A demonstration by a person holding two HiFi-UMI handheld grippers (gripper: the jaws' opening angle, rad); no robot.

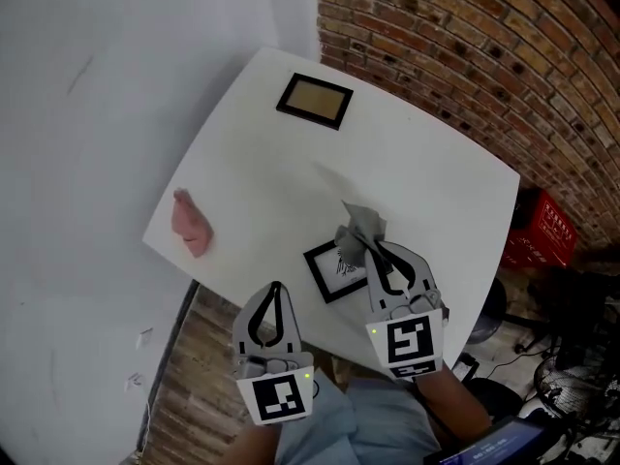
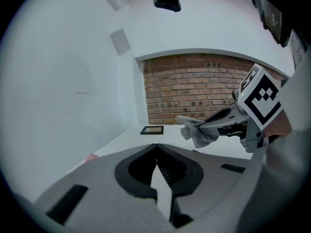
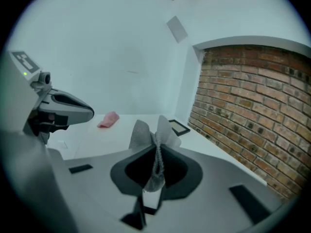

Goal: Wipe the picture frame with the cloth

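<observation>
white table (image 1: 436, 172) at centre; pink crumpled lump (image 1: 191, 224) near its left edge; brick wall (image 1: 484, 46) upper right; red crate (image 1: 541, 229) at right edge.

two picture frames: far frame (image 1: 314, 100) at twelve o'clock, near frame (image 1: 334, 269) at six. two cloths: grey cloth (image 1: 360, 232) near six, pink cloth (image 1: 191, 223) at nine. one table (image 1: 436, 172).

Reading as a staged workroom or studio corner rather than a lived-in home. A bare white bench (image 1: 262, 163) is standing between a plain white wall (image 1: 97, 85) and an exposed brick wall (image 1: 465, 56), with a wood-plank floor (image 1: 184, 386) showing below. A red crate (image 1: 542, 229) and tangled cables and dark equipment (image 1: 572, 356) are sitting alongside. A black device (image 2: 166, 1) is hanging overhead.
</observation>
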